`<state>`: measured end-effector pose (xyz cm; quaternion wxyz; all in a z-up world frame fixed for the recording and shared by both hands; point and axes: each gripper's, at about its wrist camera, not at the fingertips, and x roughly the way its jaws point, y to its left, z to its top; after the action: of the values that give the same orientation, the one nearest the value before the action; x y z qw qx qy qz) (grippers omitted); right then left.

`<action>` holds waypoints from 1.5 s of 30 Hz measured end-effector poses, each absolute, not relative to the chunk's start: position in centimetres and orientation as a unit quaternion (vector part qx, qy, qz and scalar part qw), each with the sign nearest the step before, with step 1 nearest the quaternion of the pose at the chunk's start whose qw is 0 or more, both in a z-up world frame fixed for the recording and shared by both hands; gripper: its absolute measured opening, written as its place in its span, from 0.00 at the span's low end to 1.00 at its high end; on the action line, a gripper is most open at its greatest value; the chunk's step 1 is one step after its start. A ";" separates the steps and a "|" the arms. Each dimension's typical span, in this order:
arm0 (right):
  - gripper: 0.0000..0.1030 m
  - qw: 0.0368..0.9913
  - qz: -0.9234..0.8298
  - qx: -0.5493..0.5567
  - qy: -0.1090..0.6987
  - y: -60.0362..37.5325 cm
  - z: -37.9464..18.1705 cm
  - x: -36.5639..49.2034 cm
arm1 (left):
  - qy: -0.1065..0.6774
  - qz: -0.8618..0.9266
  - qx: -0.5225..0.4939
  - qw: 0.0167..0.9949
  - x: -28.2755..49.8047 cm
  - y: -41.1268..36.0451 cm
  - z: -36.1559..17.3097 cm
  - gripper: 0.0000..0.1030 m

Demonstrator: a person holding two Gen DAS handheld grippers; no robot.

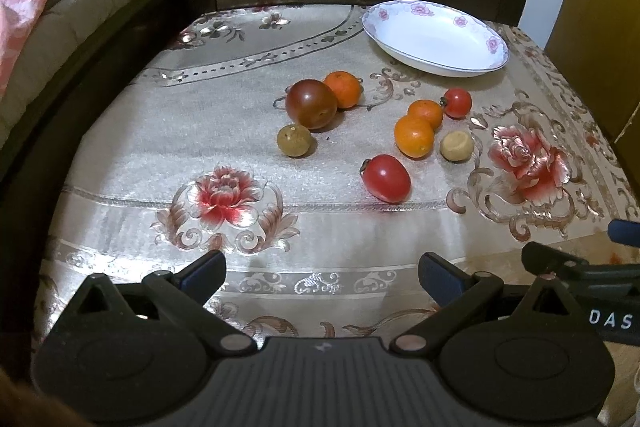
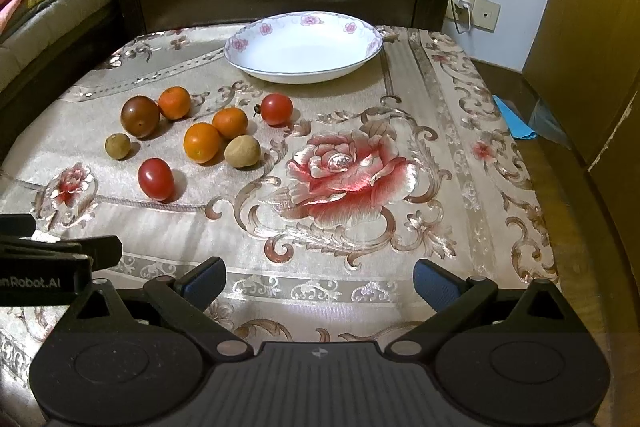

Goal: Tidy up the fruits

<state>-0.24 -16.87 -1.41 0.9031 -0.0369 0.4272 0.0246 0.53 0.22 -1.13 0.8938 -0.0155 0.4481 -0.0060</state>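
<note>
both grippers, left (image 1: 322,277) and right (image 2: 320,279), wide open, hanging back; fruits (image 2: 202,142) loose on cloth, bowl (image 2: 303,47) empty, likely their destination.

2 near-edge views, shared plate (image 1: 436,39)

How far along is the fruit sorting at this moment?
Nothing looks done: the white plate holds nothing. Nothing is in hand: the left gripper and right gripper are both open near the table's front edge. All eight fruits, from the dark tomato to the red tomato, remain on the tablecloth.
</note>
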 end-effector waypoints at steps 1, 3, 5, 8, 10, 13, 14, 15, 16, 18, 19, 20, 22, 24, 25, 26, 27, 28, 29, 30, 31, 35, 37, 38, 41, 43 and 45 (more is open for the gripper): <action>0.92 0.904 0.025 -0.037 0.426 -16.9 -1.3 -0.3 | 0.446 -0.006 -0.011 0.895 0.5 0.1 -1.0 1.00; 0.92 0.905 0.027 -0.036 0.423 -17.0 -1.1 -0.4 | 0.444 -0.005 -0.003 0.896 0.3 0.0 -0.9 1.00; 0.92 0.907 0.029 -0.034 0.419 -17.1 -0.8 -0.6 | 0.441 -0.002 0.000 0.898 0.1 0.0 -0.6 1.00; 0.92 0.909 0.031 -0.030 0.415 -17.4 -0.4 -0.8 | 0.436 0.003 -0.005 0.900 -0.2 0.1 0.0 1.00; 0.92 0.909 0.034 -0.027 0.414 -17.5 0.0 -0.8 | 0.433 0.007 -0.005 0.902 -0.5 0.3 0.5 1.00; 0.92 0.910 0.042 -0.028 0.410 -17.4 0.8 -0.7 | 0.424 0.005 -0.009 0.905 -0.4 0.4 1.5 1.00; 0.92 0.912 0.044 -0.028 0.407 -17.4 1.1 -0.8 | 0.422 0.002 -0.012 0.906 -0.2 0.4 1.6 1.00; 0.92 0.914 0.046 -0.027 0.403 -17.3 1.4 -0.7 | 0.420 -0.001 -0.012 0.908 0.0 0.5 1.8 1.00; 0.92 0.915 0.049 -0.027 0.400 -17.2 1.6 -0.6 | 0.418 -0.003 -0.010 0.908 0.2 0.3 1.8 1.00; 0.92 0.915 0.050 -0.035 0.398 -17.1 1.8 -0.3 | 0.416 -0.009 -0.002 0.909 0.7 0.2 1.7 1.00; 0.92 0.915 0.052 -0.040 0.399 -17.1 1.9 0.0 | 0.417 -0.012 0.001 0.909 1.1 0.2 1.5 1.00; 0.90 0.914 0.052 -0.046 0.400 -17.1 1.9 0.2 | 0.418 -0.013 0.000 0.908 1.4 0.3 1.3 1.00; 0.89 0.915 0.049 -0.056 0.397 -17.3 2.0 0.9 | 0.420 -0.015 -0.004 0.908 2.0 0.5 0.9 1.00; 0.89 0.914 0.047 -0.059 0.400 -17.7 2.0 1.6 | 0.425 -0.017 -0.009 0.905 2.6 0.7 0.3 1.00; 0.89 0.912 0.048 -0.065 0.402 -18.0 1.9 1.9 | 0.427 -0.019 -0.011 0.904 2.8 0.7 0.0 1.00; 0.88 0.911 0.050 -0.073 0.403 -18.2 1.8 2.3 | 0.428 -0.020 -0.011 0.903 3.0 0.6 -0.3 1.00; 0.87 0.910 0.051 -0.082 0.402 -18.4 1.7 2.6 | 0.429 -0.021 -0.009 0.903 3.3 0.5 -0.5 1.00; 0.87 0.910 0.052 -0.089 0.402 -18.6 1.6 2.9 | 0.429 -0.022 -0.005 0.903 3.6 0.3 -0.6 1.00; 0.86 0.909 0.054 -0.094 0.403 -18.8 1.5 3.2 | 0.428 -0.024 -0.003 0.903 3.9 0.1 -0.8 1.00; 0.85 0.908 0.058 -0.094 0.405 -19.0 1.3 3.6 | 0.427 -0.027 0.000 0.904 4.2 -0.1 -0.9 1.00; 0.84 0.906 0.063 -0.090 0.408 -19.2 1.2 4.0 | 0.425 -0.031 0.004 0.905 4.5 -0.4 -0.9 1.00; 0.78 0.901 0.085 -0.079 0.417 -19.4 0.8 5.0 | 0.427 -0.045 0.015 0.903 5.8 -1.4 -1.5 0.98; 0.73 0.899 0.095 -0.074 0.421 -19.7 0.4 5.4 | 0.429 -0.050 0.017 0.902 6.3 -1.7 -1.9 0.94; 0.68 0.898 0.099 -0.071 0.422 -19.8 0.2 5.6 | 0.430 -0.050 0.020 0.901 6.5 -1.9 -2.1 0.91; 0.60 0.895 0.111 -0.061 0.427 -20.0 -0.2 6.4 | 0.436 -0.054 0.021 0.898 6.9 -1.9 -2.6 0.81; 0.55 0.892 0.126 -0.055 0.430 -19.8 -0.4 7.0 | 0.438 -0.057 0.016 0.897 7.0 -1.8 -2.8 0.79; 0.50 0.890 0.144 -0.056 0.430 -19.3 -0.6 7.5 | 0.435 -0.061 0.019 0.898 7.0 -2.0 -3.0 0.77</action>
<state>7.50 -19.31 -0.56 0.8896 -0.0562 0.4297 0.1441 7.04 -1.99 -3.01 0.8980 0.0187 0.4354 -0.0609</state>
